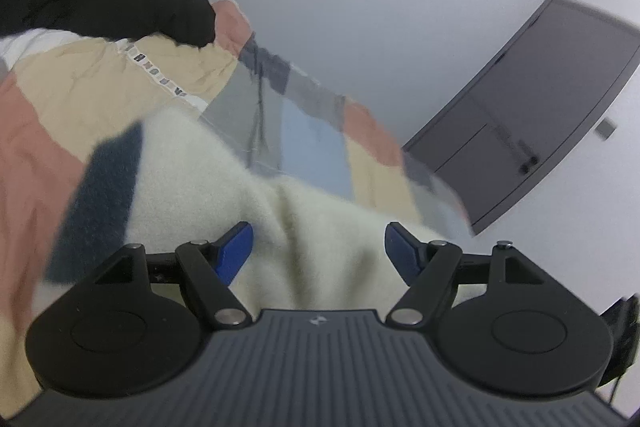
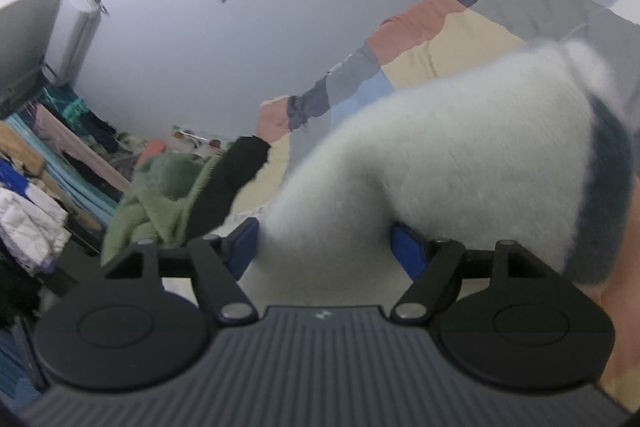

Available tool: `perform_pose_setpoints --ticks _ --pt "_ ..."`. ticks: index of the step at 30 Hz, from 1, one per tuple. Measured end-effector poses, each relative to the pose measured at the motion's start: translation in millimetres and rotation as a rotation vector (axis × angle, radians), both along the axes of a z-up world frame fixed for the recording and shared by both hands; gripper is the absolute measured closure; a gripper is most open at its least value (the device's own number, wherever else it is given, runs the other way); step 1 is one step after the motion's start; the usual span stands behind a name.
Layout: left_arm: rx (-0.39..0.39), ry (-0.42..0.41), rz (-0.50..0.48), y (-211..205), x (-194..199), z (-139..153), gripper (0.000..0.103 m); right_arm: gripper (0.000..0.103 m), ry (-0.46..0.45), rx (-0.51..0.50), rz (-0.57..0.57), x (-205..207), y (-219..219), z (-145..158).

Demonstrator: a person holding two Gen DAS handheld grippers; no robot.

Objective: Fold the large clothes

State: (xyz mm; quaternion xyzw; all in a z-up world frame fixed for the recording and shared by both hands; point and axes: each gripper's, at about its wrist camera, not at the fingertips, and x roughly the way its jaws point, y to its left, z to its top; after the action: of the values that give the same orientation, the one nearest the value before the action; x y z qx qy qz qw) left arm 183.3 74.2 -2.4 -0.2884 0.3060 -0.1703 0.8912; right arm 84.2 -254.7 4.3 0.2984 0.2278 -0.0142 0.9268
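A patchwork bedspread (image 1: 52, 131) of pink, beige, blue and grey blocks covers the bed and fills most of both views, its flat cotton surface creased and its far edge running diagonally against a plain white wall (image 1: 360, 7). On top of it lies a fluffy cream sweater (image 1: 224, 195) with a dark blue band (image 1: 96, 203), its nap thick and blurred; in the right wrist view the sweater (image 2: 440, 155) bulges up in a rounded hump whose long axis slants from lower left to upper right, the blue band at its right end. A green fleece garment (image 2: 160, 195) and a black one (image 2: 228, 183) sit heaped at the bedspread's far corner, with hanging clothes (image 2: 52, 179) beyond. A dark grey door (image 1: 532, 107) stands in the wall. The left gripper (image 1: 319, 251) hangs over the cream fabric with its blue-tipped jaws wide apart. The right gripper (image 2: 325, 247) likewise has its jaws spread, the sweater bunched between them but not clamped.
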Motion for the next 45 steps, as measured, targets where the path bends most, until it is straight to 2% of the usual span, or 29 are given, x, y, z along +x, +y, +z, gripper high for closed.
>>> perform_pose_setpoints --ticks 2,6,9,12,16,18,20,21,22,24,27,30,33,35,38,40,41,43,44,45 --pt "0.023 0.007 -0.001 -2.1 17.5 -10.5 0.026 0.029 0.016 -0.026 0.002 14.8 -3.6 -5.3" --pt "0.039 0.022 0.006 -4.7 53.5 -37.1 0.026 0.03 0.051 -0.142 -0.009 44.8 -10.3 -22.4" --pt "0.052 0.033 0.005 -6.2 69.8 -51.5 0.026 0.03 0.09 -0.134 0.002 66.4 -23.0 -41.7" --pt "0.085 0.022 -0.01 -8.3 80.9 -57.7 0.026 0.03 0.083 -0.185 0.023 79.1 -25.9 -49.8" --pt "0.082 0.02 -0.025 -3.4 86.3 -51.7 0.026 0.03 0.072 -0.246 0.049 86.0 -24.6 -51.5" --pt "0.106 0.011 -0.017 1.0 82.4 -43.2 0.026 0.03 0.067 -0.288 0.058 85.7 -24.2 -43.8" --pt "0.137 -0.003 -0.004 6.5 75.3 -35.9 0.026 0.029 0.053 -0.288 0.05 79.6 -28.9 -32.8" --pt "0.142 -0.014 0.002 10.7 70.1 -32.6 0.026 0.02 0.037 -0.286 0.032 71.8 -33.3 -26.1" --pt "0.152 -0.023 0.019 15.4 65.0 -29.4 0.026 0.017 0.021 -0.297 0.007 65.1 -38.0 -20.8" --pt "0.192 -0.03 0.059 22.2 55.5 -22.7 0.026 0.016 -0.02 -0.355 -0.06 51.4 -46.8 -12.0" --pt "0.248 -0.011 0.126 34.6 49.4 -18.2 0.026 0.016 0.006 -0.407 -0.183 41.8 -66.4 -7.9" --pt "0.302 0.023 0.183 45.4 53.4 -23.7 0.026 0.016 0.031 -0.393 -0.27 39.8 -88.2 -10.2" --pt "0.317 0.081 0.192 51.9 64.8 -36.0 0.026 0.016 0.066 -0.366 -0.303 45.0 -103.9 -16.6" --pt "0.313 0.119 0.179 51.5 75.1 -46.1 0.026 0.016 0.092 -0.326 -0.282 52.9 -112.1 -24.8" --pt "0.279 0.128 0.179 48.6 84.3 -54.9 0.026 0.016 0.124 -0.239 -0.218 66.1 -119.8 -38.4" --pt "0.269 0.12 0.185 47.1 86.8 -57.5 0.029 0.016 0.133 -0.205 -0.186 72.9 -119.3 -46.0" --pt "0.266 0.113 0.188 46.7 86.9 -58.4 0.036 0.017 0.133 -0.193 -0.166 76.2 -118.3 -49.0" --pt "0.267 0.101 0.194 44.6 85.8 -59.3 0.046 0.031 0.126 -0.175 -0.144 75.9 -117.5 -51.6" --pt "0.269 0.091 0.194 43.9 84.3 -58.3 0.056 0.036 0.118 -0.172 -0.135 74.8 -115.9 -50.2" --pt "0.281 0.078 0.187 41.3 82.6 -54.8 0.063 0.049 0.114 -0.188 -0.139 73.7 -112.2 -47.6"
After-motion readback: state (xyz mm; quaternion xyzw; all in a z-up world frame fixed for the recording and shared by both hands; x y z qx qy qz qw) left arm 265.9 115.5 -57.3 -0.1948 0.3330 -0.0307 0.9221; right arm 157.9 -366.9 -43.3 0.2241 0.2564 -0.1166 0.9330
